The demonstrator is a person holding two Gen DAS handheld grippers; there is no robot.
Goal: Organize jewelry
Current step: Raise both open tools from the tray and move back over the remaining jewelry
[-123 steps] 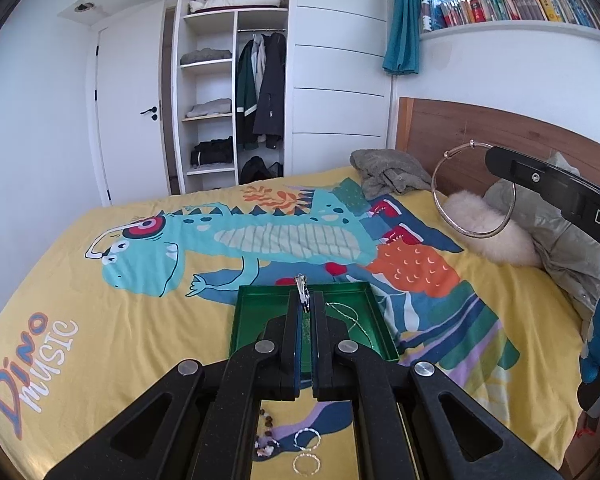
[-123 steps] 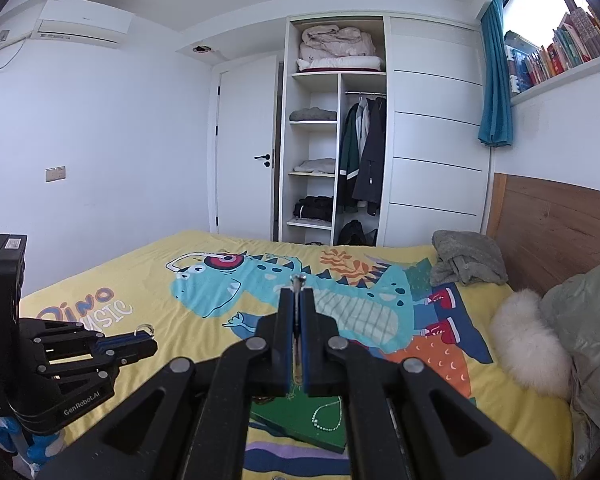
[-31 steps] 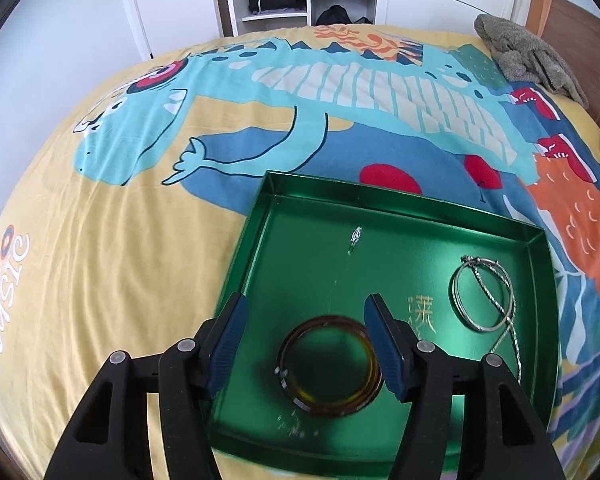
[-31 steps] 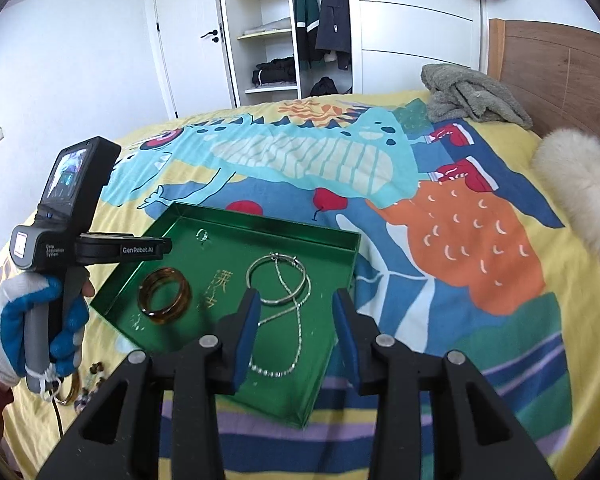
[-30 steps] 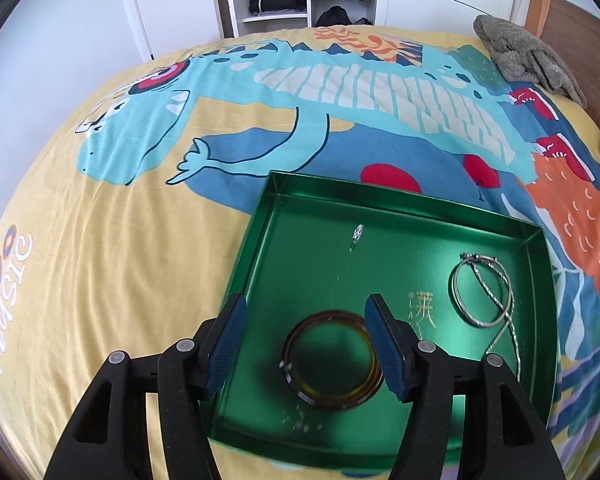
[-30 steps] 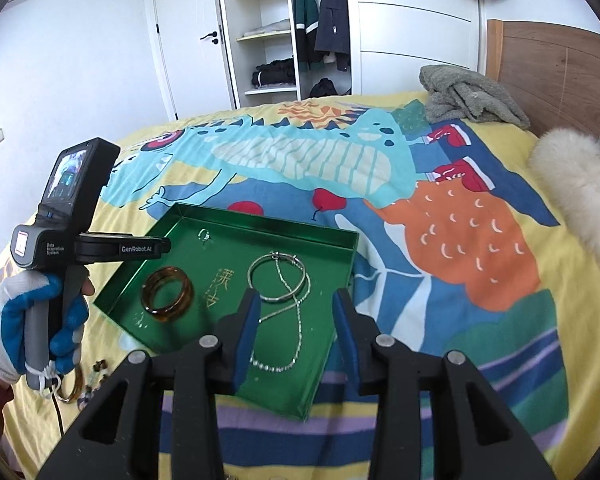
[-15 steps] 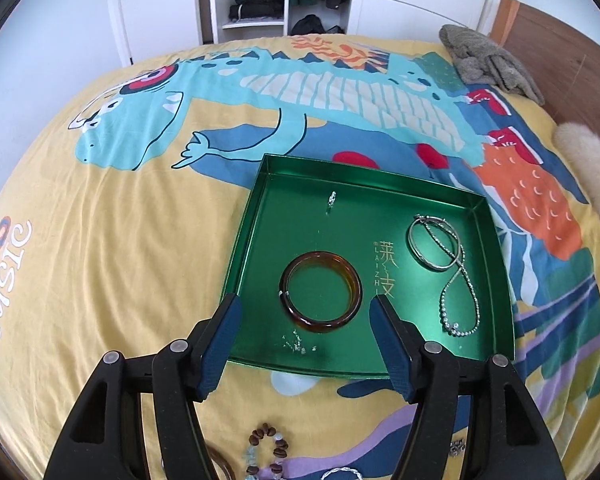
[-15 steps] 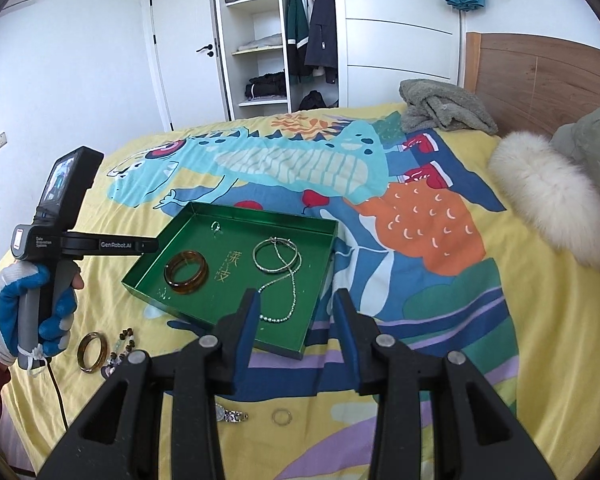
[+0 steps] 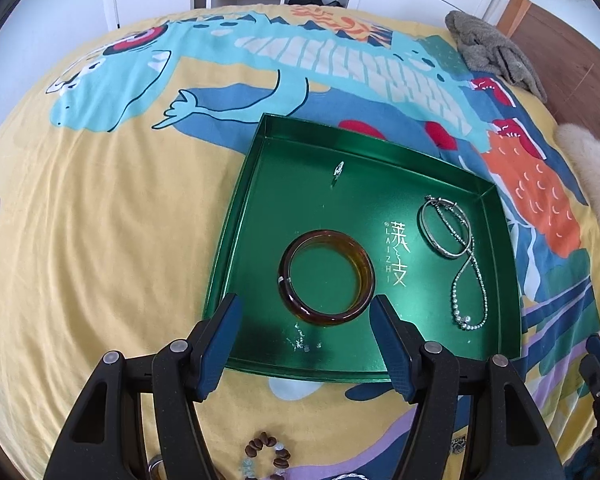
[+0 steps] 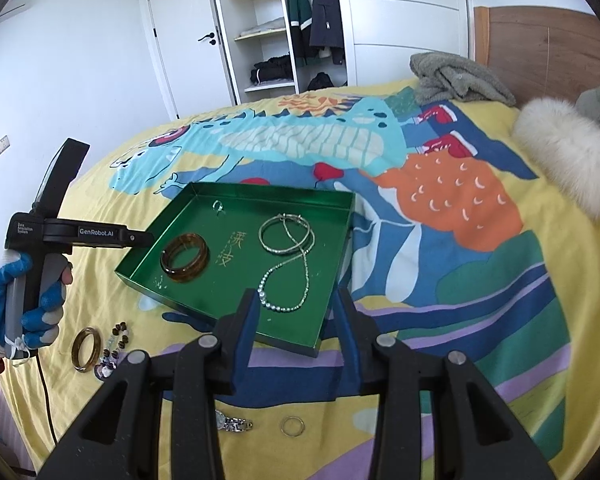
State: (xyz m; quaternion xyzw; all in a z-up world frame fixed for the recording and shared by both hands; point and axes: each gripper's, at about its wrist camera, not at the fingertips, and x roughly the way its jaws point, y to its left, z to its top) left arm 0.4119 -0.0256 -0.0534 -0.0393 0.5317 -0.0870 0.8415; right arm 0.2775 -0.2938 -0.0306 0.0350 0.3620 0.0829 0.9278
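Note:
A green tray [image 9: 236, 216] [image 10: 276, 190] lies on the dinosaur bedspread. In it are an amber bangle [image 9: 325, 235] [image 10: 188, 274], a silver hoop [image 9: 448, 255] [image 10: 262, 236], a bead necklace [image 9: 466, 326] [image 10: 284, 308] and a small ring [image 9: 337, 169] [image 10: 218, 206]. My left gripper [image 9: 305, 312] [image 10: 144, 238] is open and empty, its tips just short of the bangle. My right gripper [image 10: 296, 300] stands open and empty over the tray's near edge.
Loose on the bed in front of the tray are a beaded bracelet [image 9: 256, 448] [image 10: 116, 340], a second amber bangle [image 10: 76, 350], a watch [image 10: 232, 424] and a gold ring [image 10: 284, 426]. A grey garment [image 10: 456, 74] and a white fur pillow [image 10: 568, 160] lie near the headboard.
My left gripper has drawn back from the tray, so the amber bangle that lay between its fingers is now beyond the tips. The right gripper also backed off from the tray.

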